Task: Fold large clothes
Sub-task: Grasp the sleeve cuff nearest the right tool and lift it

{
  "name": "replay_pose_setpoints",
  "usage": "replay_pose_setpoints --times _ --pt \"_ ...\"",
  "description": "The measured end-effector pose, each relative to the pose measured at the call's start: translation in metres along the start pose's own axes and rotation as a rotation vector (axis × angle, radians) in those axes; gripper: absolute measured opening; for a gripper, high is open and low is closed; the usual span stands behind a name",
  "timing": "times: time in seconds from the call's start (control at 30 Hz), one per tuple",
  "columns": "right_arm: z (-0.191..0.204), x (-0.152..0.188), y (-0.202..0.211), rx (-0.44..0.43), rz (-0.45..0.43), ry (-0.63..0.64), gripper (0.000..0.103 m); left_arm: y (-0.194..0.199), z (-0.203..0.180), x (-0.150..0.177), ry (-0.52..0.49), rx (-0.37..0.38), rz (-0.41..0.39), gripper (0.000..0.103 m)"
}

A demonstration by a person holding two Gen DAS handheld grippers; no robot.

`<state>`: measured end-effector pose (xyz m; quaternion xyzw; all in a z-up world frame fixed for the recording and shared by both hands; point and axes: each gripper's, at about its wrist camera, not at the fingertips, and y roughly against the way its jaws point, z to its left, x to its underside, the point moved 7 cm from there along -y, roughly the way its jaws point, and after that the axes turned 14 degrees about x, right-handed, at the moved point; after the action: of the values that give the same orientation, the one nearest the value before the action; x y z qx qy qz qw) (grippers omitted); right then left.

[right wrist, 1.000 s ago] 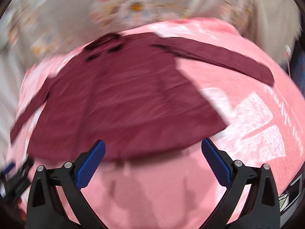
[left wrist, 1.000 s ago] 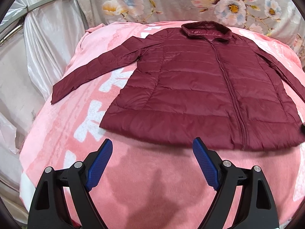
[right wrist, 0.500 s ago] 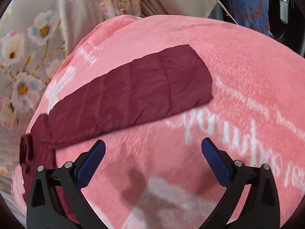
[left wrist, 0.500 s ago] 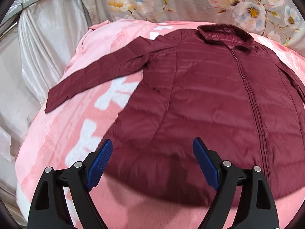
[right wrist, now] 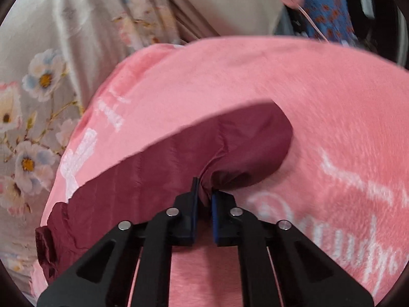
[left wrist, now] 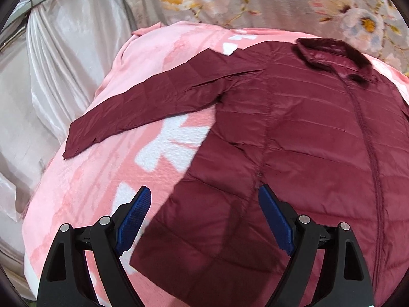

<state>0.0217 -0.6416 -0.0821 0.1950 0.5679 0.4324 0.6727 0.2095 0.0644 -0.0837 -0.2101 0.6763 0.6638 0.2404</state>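
A dark red quilted jacket (left wrist: 306, 133) lies face up and spread flat on a pink blanket (left wrist: 143, 58), zipper closed, collar at the far side. Its left sleeve (left wrist: 143, 107) stretches out to the left. My left gripper (left wrist: 202, 217) is open and empty, hovering above the jacket's lower left side. In the right wrist view my right gripper (right wrist: 204, 194) is shut on the lower edge of the jacket's other sleeve (right wrist: 230, 148), near the cuff, and the fabric bunches at the pads.
A flowered curtain (left wrist: 255, 0) hangs behind the bed, and shiny white fabric (left wrist: 64, 51) hangs at its left. The blanket (right wrist: 332, 102) carries white lettering. A blue patterned cloth (right wrist: 324, 5) and a white cord hang at the far right.
My right gripper moved onto the right sleeve and closed on its edge near the cuff. My left gripper moved forward over the jacket's lower left side and stayed open.
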Motion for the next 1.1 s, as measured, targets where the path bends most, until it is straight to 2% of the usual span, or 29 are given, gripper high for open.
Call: replay_pose_setpoints --times 0.07,0.13,0.23,0.33,0.5,0.6,0.67,0.73,0.83,0.93,1.0,1.1 --pt "0.050 0.001 0.033 -0.071 -0.069 0.109 0.005 -0.004 0.007 -0.002 0.020 -0.020 0.002 0.083" --pt "0.109 0.016 0.070 -0.173 -0.116 0.239 0.005 -0.006 0.015 -0.004 0.042 -0.030 0.001 0.083" --pt "0.191 0.062 0.115 -0.339 -0.131 0.426 0.005 -0.009 0.020 -0.007 0.046 -0.043 -0.004 0.083" --pt "0.266 0.132 0.145 -0.495 -0.085 0.608 0.005 -0.013 0.025 -0.009 0.064 -0.039 0.002 0.083" --pt "0.335 0.252 0.161 -0.641 0.040 0.813 0.005 -0.017 0.033 -0.011 0.084 -0.034 0.012 0.083" --pt "0.356 0.313 0.157 -0.679 0.119 0.913 0.009 -0.020 0.039 -0.015 0.095 -0.026 0.012 0.083" --pt "0.358 0.347 0.159 -0.676 0.146 0.969 0.018 -0.022 0.041 -0.018 0.107 -0.009 0.013 0.083" --pt "0.356 0.365 0.164 -0.685 0.154 1.002 0.038 -0.024 0.041 -0.022 0.127 0.024 0.016 0.083" --pt "0.338 0.366 0.180 -0.706 0.130 0.997 0.049 -0.026 0.034 -0.034 0.159 0.108 0.016 0.083" --pt "0.317 0.337 0.175 -0.696 0.136 0.915 0.053 -0.027 0.014 -0.050 0.181 0.228 0.003 0.084" --pt "0.299 0.310 0.163 -0.645 0.136 0.843 0.055 -0.035 -0.006 -0.060 0.184 0.319 0.022 0.085" --pt "0.275 0.275 0.134 -0.553 0.149 0.753 0.057 -0.060 -0.038 -0.071 0.229 0.453 0.104 0.085"
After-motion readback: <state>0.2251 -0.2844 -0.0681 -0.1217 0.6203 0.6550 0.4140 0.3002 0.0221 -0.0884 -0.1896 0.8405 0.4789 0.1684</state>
